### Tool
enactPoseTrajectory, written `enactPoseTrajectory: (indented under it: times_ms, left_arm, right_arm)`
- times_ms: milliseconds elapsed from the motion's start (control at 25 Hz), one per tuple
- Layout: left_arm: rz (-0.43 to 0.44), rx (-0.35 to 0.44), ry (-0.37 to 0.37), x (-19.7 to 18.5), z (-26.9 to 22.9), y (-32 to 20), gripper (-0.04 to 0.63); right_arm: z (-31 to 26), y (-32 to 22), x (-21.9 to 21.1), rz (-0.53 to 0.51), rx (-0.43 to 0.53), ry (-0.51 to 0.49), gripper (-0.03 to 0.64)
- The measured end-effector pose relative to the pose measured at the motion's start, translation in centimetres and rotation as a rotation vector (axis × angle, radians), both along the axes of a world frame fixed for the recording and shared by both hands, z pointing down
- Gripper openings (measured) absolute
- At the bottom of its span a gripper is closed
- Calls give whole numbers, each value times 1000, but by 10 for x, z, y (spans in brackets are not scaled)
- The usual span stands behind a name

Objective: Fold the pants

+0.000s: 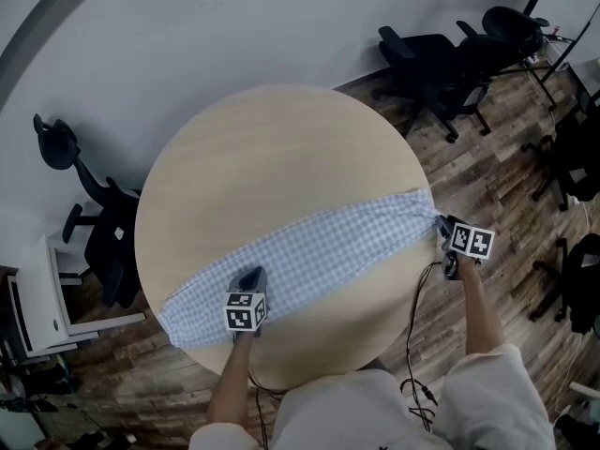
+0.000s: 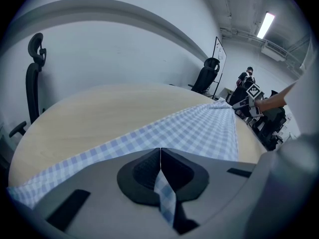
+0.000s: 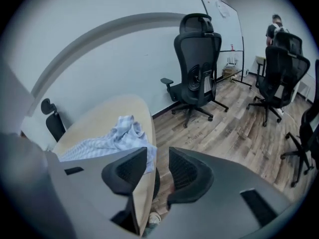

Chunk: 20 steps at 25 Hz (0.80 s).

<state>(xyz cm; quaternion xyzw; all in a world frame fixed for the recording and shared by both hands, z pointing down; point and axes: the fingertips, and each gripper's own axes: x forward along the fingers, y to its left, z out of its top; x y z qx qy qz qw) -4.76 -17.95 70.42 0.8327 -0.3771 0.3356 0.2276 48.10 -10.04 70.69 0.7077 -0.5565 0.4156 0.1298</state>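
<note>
On the round table (image 1: 281,148), blue-checked pants (image 1: 319,242) lie stretched; left gripper (image 1: 248,277) pinches them, right gripper (image 1: 442,227) open alongside.

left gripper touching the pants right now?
Touching. The left gripper view shows the left gripper with its jaws shut on a pinched fold of the checked pants.

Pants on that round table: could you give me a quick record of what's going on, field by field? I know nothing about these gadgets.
Surface: round wooden table
Cloth: blue checked pants, stretched in a long strip across the table
Left gripper: jaws shut on a pinch of the pants, near one end
Right gripper: jaws apart at the table's edge, beside the bunched end, clamping nothing
Surroundings: office chairs on a wood floor
</note>
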Motion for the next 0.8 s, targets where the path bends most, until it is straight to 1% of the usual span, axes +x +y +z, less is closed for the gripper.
enactPoseTrajectory:
  times_ms: [40,160,320,440,520,560,600,680,720,800]
  left_arm:
    - [1,0,0,1,0,0,31]
    - [3,0,-1,1,-1,-1,31]
    - [6,-2,-3,3,0,-1,31]
    - [11,1,-7,7,-2,1,31]
    - [13,1,-12,8,-2,1,31]
    - [11,2,-13,8,-1,1,31]
    - [9,2,-15,8,-1,0,31]
    - [6,3,-18,7,-2,0,31]
    - [5,4,-20,8,-2,0,31]
    - [4,5,-21,10,-3,2,31]
  right_arm:
    - [-2,2,4,23,17,-21,153]
    - [-7,5,10,66,54,-80,173]
    - [3,-1,-11,38,61,-158,197]
    - [8,-5,-22,52,79,-232,206]
    - [12,-4,-22,69,67,-238,202]
    - [14,-3,-22,64,52,-216,168]
    - [15,-3,-22,49,38,-180,115]
    - [14,-3,-23,14,19,-110,89]
    - [12,-2,-23,6,20,-96,83]
    - [3,-3,-22,1,57,-103,48]
